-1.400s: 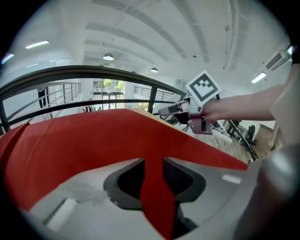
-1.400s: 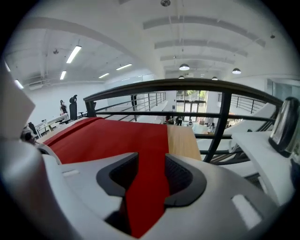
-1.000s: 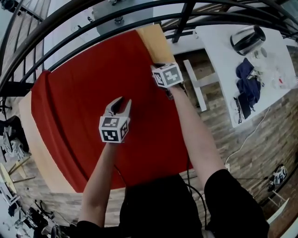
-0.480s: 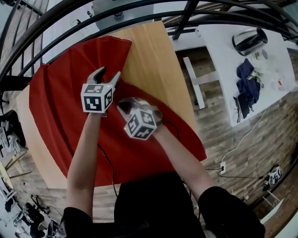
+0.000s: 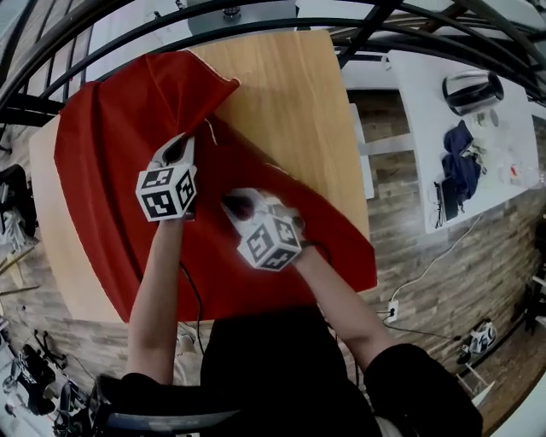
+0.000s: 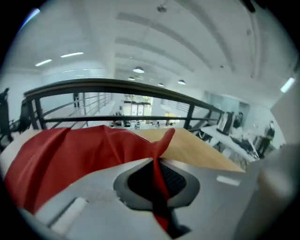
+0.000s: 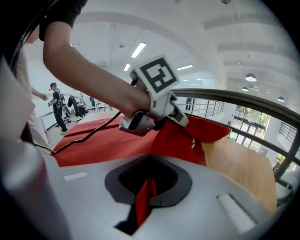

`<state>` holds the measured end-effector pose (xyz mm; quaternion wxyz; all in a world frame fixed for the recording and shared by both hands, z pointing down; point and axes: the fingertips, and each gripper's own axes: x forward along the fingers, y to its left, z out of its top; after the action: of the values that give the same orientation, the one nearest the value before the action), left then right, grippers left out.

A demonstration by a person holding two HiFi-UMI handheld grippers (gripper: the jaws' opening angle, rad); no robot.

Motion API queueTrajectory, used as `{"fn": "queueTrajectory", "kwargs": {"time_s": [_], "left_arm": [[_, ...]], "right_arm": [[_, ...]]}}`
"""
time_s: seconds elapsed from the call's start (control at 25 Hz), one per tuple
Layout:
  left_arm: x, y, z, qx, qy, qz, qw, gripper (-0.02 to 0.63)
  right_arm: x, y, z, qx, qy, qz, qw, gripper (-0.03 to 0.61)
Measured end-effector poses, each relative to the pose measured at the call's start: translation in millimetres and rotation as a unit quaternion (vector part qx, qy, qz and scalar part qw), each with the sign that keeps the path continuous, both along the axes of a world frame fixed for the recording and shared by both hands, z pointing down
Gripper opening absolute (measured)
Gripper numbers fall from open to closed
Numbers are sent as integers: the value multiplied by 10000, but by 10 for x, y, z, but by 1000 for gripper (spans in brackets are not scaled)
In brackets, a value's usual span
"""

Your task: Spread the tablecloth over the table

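Your left gripper [image 5: 177, 150] has just been closing its jaws, and they now pinch a raised fold of the red tablecloth [image 5: 102, 145]. Your right gripper [image 5: 235, 205], close by at its 4 o'clock, is clamped tight on another strip of the same cloth.

The cloth lies rumpled over the wooden table [image 5: 286, 94]. It covers the top from 9 o'clock round to 5 o'clock, with one corner folded back near 11 o'clock. Bare wood shows from 12 to 2 o'clock.

A black railing [image 5: 256, 21] curves past the far edge at 12 o'clock. At 2 o'clock a white side table [image 5: 418, 111] carries a kettle [image 5: 471, 88] and a dark blue garment [image 5: 463, 162]. Plank flooring [image 5: 418, 247] fills the 4 o'clock side.
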<state>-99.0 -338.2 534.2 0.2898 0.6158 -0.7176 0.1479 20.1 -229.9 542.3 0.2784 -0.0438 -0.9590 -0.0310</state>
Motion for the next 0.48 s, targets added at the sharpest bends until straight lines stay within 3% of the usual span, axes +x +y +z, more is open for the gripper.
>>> {"fn": "queueTrajectory", "kwargs": {"time_s": [0.08, 0.16, 0.24, 0.36, 0.48], "left_arm": [[-201, 595, 56, 41, 251, -652, 9975, 12], [-386, 1142, 303, -233, 298, -1077, 9935, 12], [-517, 1543, 559, -566, 303, -1308, 9893, 12], [-584, 1863, 729, -893, 195, -1353, 9866, 19], [-585, 2021, 745, -1051, 106, -1294, 9859, 69]], "right_arm": [[50, 241, -37, 48, 14, -398, 9992, 28], [70, 450, 4, 38, 156, -757, 9970, 83], [54, 564, 22, -131, 245, -874, 9958, 86], [-118, 493, -19, -504, 235, -511, 9971, 79], [-589, 273, -25, -893, 132, 148, 9958, 57]]}}
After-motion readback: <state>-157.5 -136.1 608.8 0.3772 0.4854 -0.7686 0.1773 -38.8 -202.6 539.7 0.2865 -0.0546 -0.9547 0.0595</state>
